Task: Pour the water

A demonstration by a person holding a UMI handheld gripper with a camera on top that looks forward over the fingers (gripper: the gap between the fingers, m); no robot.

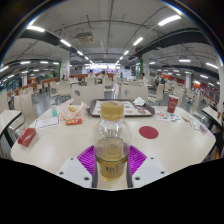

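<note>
Item: clear glass bottle with yellowish liquid in its lower part [111, 140], upright, held between the purple pads of the gripper [111, 160], both fingers closed against its sides. Beyond: round white table [60, 140], red round coaster [148, 131], dark rectangular tray [120, 108], red packet [27, 137] at the table's left.

One clear plastic bottle with a yellow cap [111, 140], one flat dark rectangular tray [120, 110], one round red coaster-like disc [148, 131] and one red can [172, 104] stand on one pale round worktop [60, 145].
</note>
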